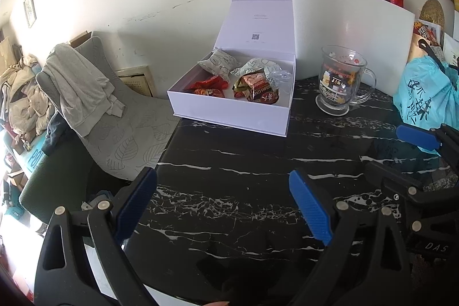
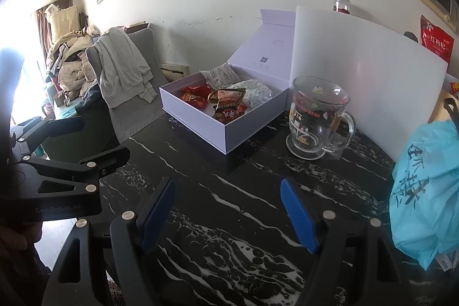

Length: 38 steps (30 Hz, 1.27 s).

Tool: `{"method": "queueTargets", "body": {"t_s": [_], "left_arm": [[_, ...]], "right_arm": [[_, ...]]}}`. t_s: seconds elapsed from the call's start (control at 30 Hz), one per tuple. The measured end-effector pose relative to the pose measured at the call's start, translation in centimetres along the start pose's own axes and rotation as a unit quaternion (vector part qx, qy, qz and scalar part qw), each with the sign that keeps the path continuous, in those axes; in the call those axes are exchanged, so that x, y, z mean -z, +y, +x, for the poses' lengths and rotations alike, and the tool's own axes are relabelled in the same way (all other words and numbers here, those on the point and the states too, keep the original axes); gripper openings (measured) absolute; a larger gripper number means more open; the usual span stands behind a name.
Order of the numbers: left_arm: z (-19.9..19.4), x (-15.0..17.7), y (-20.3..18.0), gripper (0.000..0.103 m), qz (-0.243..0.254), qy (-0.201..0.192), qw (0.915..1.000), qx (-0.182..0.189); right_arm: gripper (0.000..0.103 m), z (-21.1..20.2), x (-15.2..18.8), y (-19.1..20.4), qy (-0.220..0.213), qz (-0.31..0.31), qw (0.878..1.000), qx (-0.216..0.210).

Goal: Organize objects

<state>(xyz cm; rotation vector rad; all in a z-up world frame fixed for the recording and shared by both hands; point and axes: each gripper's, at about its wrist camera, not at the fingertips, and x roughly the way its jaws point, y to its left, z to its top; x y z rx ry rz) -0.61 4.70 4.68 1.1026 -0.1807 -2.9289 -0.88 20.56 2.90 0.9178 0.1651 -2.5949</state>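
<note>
A white gift box [image 1: 229,112] [image 2: 249,128] stands open on the black marble table [image 1: 243,177] [image 2: 229,191], its lid raised at the back. Several snack packets [image 1: 255,88] [image 2: 226,103] lie inside it. A printed glass mug [image 1: 340,79] [image 2: 318,119] stands to the right of the box. My left gripper [image 1: 223,205] is open and empty above the table, well short of the box. My right gripper [image 2: 228,211] is open and empty too, and shows at the right edge of the left wrist view [image 1: 416,138].
A blue plastic bag [image 1: 424,93] [image 2: 424,191] sits at the table's right. A white board [image 1: 350,27] [image 2: 358,62] stands behind the mug. A grey chair [image 1: 114,116] [image 2: 126,93] with a garment over it stands left of the table.
</note>
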Motion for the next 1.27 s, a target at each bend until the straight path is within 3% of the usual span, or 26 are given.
{"method": "queueTargets", "body": {"t_s": [1.27], "left_arm": [[1.5, 0.8, -1.0, 0.093, 0.011, 0.018, 0.9997, 0.011]], "right_arm": [[0.077, 0.5, 0.6, -0.2, 0.021, 0.007, 1.000, 0.010]]}}
